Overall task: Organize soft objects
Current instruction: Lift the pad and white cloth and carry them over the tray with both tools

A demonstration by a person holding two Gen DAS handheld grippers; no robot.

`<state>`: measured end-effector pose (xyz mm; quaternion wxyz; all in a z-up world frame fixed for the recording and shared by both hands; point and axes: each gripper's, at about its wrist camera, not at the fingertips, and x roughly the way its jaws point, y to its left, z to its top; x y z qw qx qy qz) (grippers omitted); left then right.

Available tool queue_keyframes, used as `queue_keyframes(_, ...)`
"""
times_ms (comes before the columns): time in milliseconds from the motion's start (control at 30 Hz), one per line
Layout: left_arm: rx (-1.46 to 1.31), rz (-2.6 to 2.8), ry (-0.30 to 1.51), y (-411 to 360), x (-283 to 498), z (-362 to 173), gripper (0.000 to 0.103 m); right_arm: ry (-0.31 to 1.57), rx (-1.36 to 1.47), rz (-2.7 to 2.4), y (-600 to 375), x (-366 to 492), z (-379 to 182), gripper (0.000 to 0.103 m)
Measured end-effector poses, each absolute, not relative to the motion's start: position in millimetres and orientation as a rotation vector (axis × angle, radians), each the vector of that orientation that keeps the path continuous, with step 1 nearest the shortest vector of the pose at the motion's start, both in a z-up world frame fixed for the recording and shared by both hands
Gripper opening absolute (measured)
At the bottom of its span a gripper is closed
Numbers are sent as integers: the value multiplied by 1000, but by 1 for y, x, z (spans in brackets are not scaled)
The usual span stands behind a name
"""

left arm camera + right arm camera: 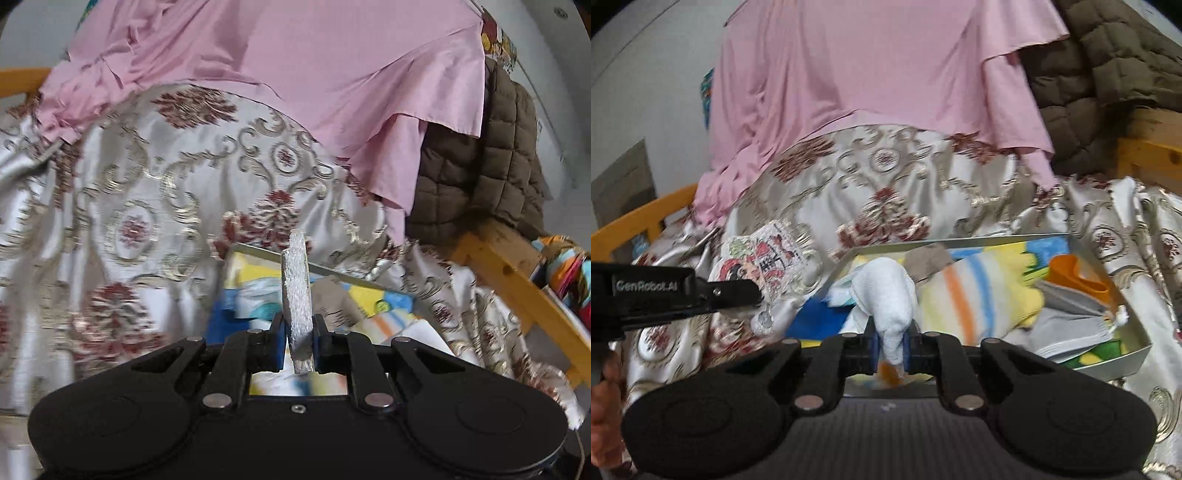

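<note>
wrist views, close, both facing tray (1015,238)

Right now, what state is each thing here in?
Left gripper: jaws shut on white cloth edge.
Right gripper: jaws shut on white towel, lifted.
Tray: open, full of fabrics.
Striped cloth: crumpled in tray.
Pink sheet: draped.

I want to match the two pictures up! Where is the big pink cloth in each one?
Left wrist view: the pink cloth fills the top, draped over the patterned silky fabric, left of the brown quilted jacket.
Right wrist view: the pink cloth hangs at top centre, above the silky fabric.
Shared landmark: the brown quilted jacket, at the cloth's right edge in both.
</note>
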<state>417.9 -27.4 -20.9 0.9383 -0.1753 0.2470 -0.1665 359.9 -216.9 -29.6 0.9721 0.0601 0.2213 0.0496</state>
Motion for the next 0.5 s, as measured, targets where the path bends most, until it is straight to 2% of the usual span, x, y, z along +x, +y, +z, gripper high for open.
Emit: queue_keyframes(500, -245, -429, 507, -117, 476, -22, 15, 404, 308, -70, -310, 388, -30, 14)
